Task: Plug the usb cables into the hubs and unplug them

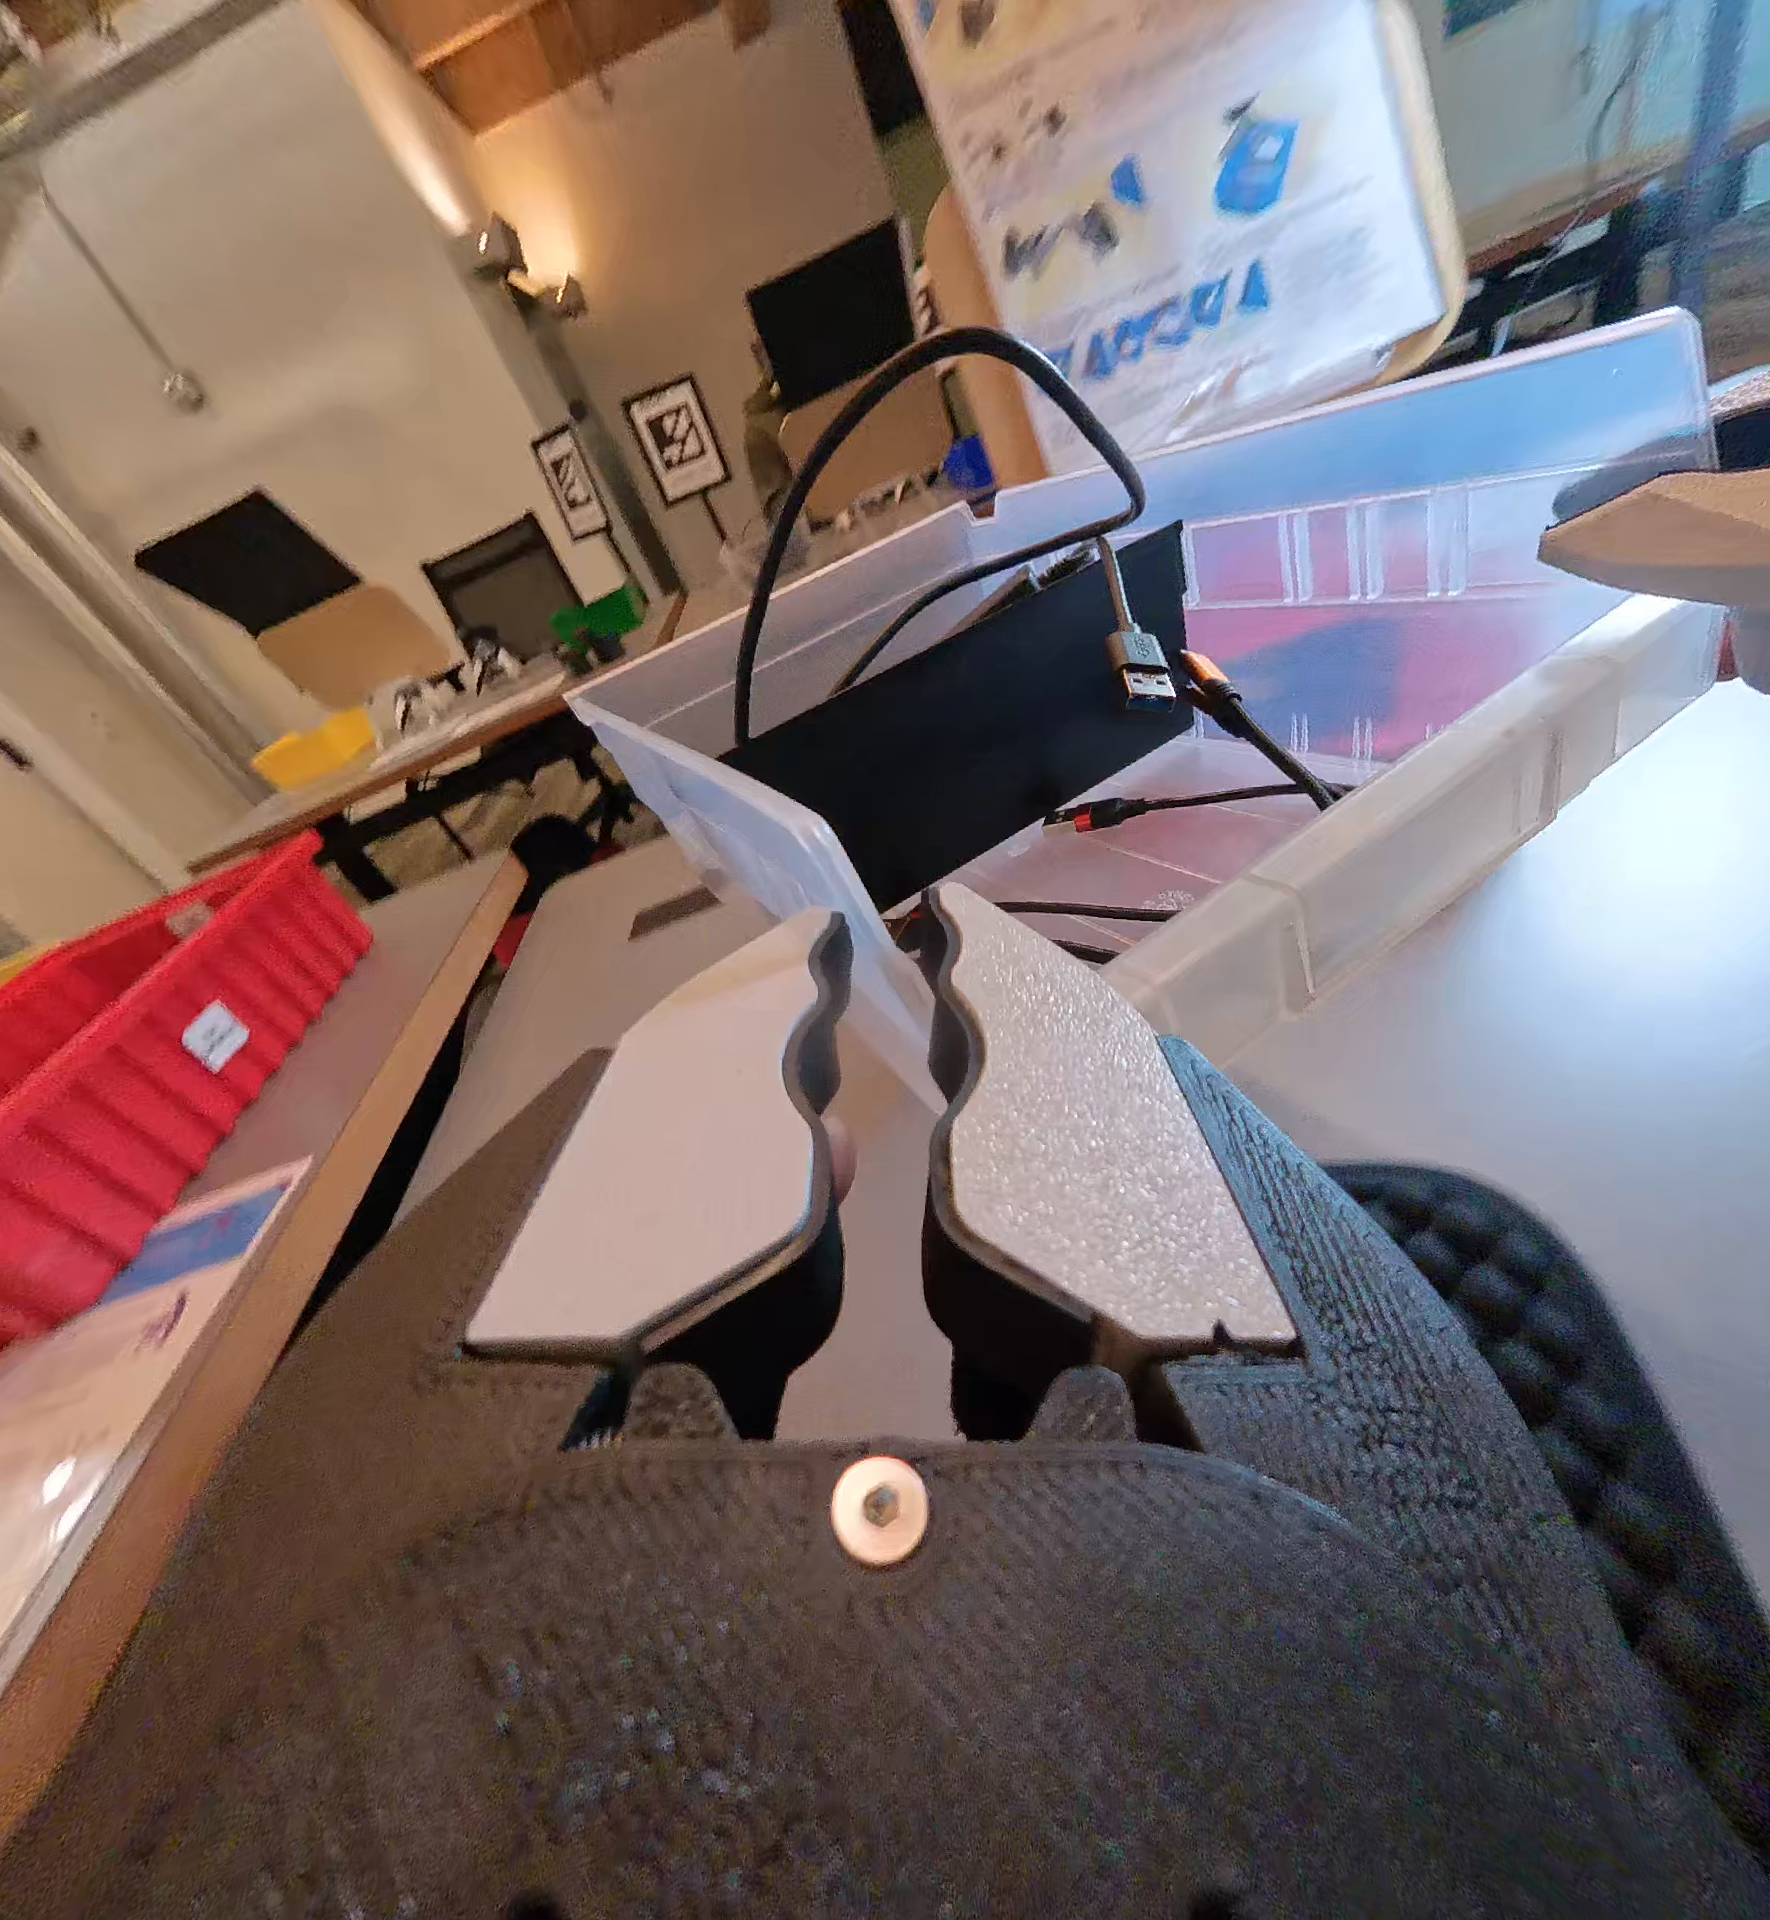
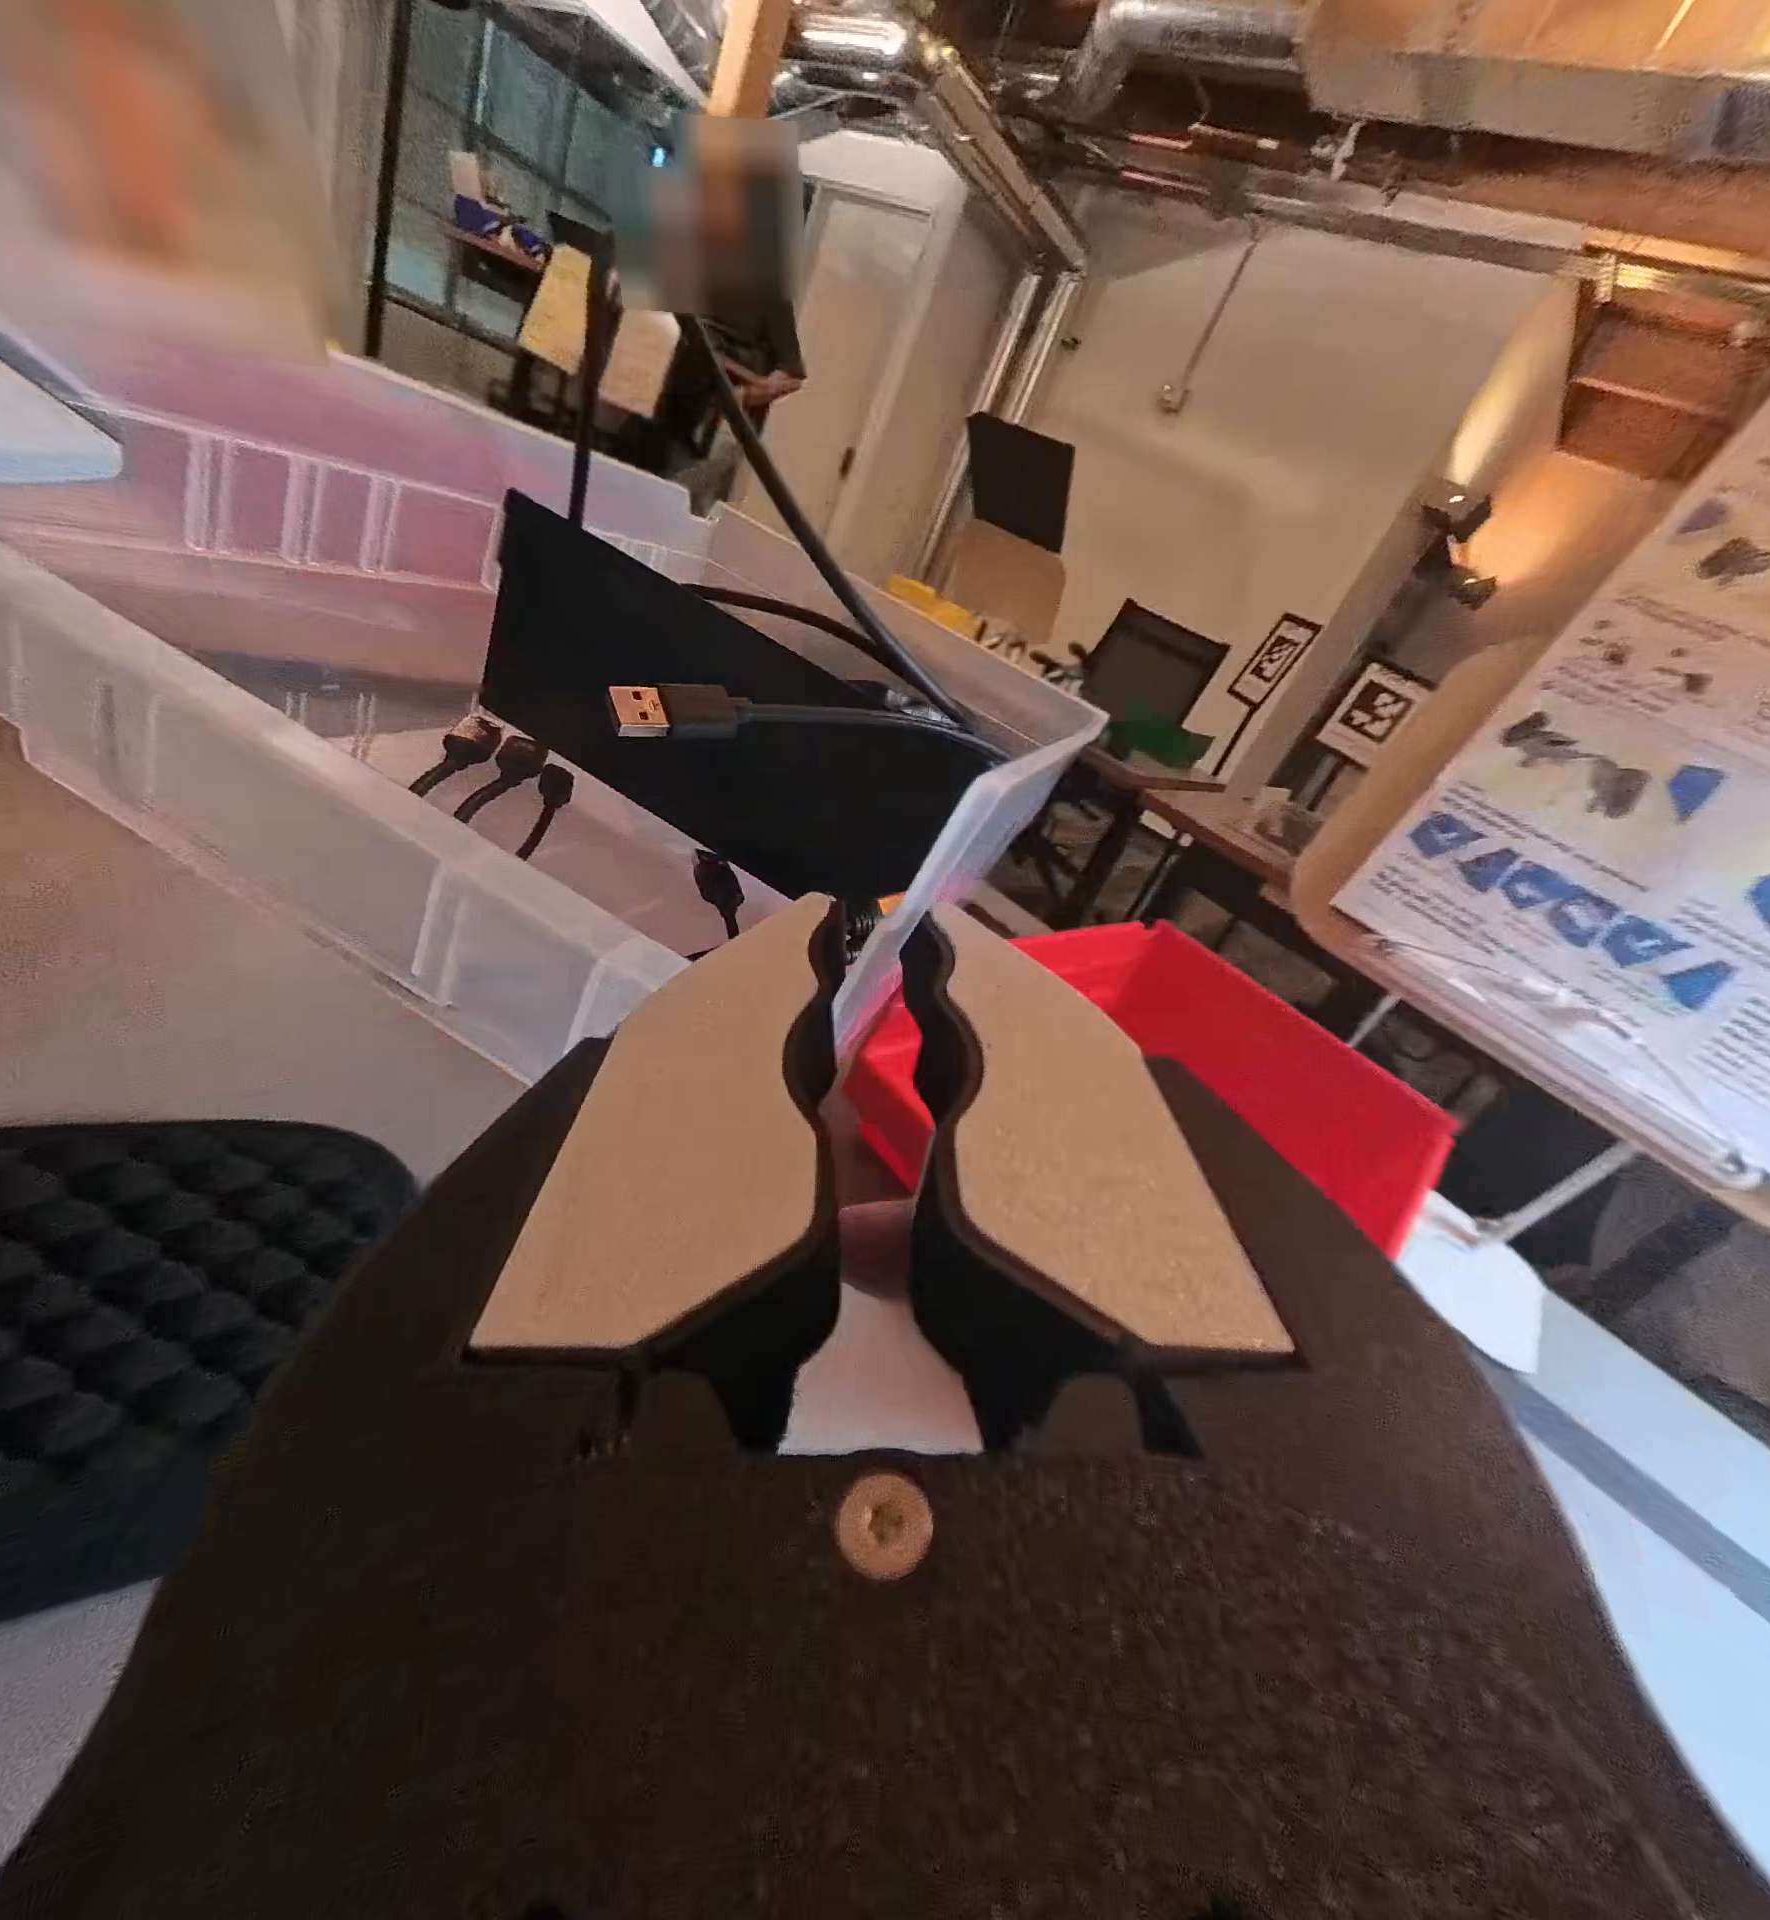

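A clear plastic bin (image 1: pixel 1400 862) holds a black hub block (image 1: pixel 964 748) with black cables looped over it. A silver USB plug (image 1: pixel 1135 665) hangs loose against the block, beside an orange-tipped plug (image 1: pixel 1208 691) and a red plug (image 1: pixel 1089 821). My left gripper (image 1: pixel 889 925) is shut on the bin's end wall (image 1: pixel 756 831). My right gripper (image 2: pixel 876 920) is shut on the opposite end wall (image 2: pixel 974 831). In the right wrist view the block (image 2: pixel 600 623) has a loose USB plug (image 2: pixel 668 712) in front of it, and several black plugs (image 2: pixel 507 758) lie on the bin floor.
A red ribbed crate (image 1: pixel 112 1091) sits left on a wood-edged table. A red bin (image 2: pixel 1224 1049) lies beyond the right gripper. A black foam mat (image 2: pixel 112 1299) lies on the white table near the bin. A poster board (image 2: pixel 1639 831) stands at the right. The tips of one gripper are about 20 cm away from the tips of the other.
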### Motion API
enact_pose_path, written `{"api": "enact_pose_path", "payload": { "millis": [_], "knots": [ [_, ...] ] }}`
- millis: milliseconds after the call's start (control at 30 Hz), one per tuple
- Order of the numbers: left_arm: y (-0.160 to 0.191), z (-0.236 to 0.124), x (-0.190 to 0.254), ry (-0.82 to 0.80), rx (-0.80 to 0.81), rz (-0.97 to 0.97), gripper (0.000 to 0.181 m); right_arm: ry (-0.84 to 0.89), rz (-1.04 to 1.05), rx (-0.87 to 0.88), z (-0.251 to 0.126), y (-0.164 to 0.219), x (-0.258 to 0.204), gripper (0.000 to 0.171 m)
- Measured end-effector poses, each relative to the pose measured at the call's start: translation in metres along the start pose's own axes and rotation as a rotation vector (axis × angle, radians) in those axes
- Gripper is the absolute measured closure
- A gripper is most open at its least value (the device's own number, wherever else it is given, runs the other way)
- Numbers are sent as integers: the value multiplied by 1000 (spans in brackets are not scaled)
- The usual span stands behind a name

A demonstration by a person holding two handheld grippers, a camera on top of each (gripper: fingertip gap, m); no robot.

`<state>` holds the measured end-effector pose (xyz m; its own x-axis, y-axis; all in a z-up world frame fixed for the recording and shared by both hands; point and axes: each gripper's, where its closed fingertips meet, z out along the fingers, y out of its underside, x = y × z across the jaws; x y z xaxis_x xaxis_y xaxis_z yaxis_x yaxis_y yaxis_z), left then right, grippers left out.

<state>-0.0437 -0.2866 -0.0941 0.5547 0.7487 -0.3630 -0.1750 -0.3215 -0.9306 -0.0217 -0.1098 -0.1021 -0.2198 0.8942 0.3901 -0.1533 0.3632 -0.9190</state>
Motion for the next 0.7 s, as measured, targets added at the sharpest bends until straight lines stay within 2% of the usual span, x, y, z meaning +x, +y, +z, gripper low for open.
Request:
{"api": "enact_pose_path", "payload": {
  "millis": [100, 200, 333, 433, 500, 567, 633, 700],
  "knots": [
    [44, 1, -11, -15, -52, -36, 169, -50, 4, -61, 23, 33, -30, 161],
    [83, 15, -5, 22, -102, -80, 170, -78, -1, -146, 30, 66, -41, 161],
    [97, 40, 5, 37, -78, -131, 169, -101, -3, -241, 27, 91, -36, 156],
    [109, 64, 5, 69, -142, -184, 171, -215, 30, -337, 20, 109, -42, 149],
    [121, 73, 21, 192, -246, -174, 160, -269, 24, -385, 11, 113, -37, 146],
    [113, 77, 18, 198, -239, -146, 150, -311, 30, -419, 2, 110, -20, 145],
    [86, 72, 4, 152, -157, -88, 151, -340, 40, -473, -6, 108, 8, 140],
    [62, 66, 5, 185, -134, -12, 149, -377, -8, -573, -11, 119, 36, 129]
  ]
}}
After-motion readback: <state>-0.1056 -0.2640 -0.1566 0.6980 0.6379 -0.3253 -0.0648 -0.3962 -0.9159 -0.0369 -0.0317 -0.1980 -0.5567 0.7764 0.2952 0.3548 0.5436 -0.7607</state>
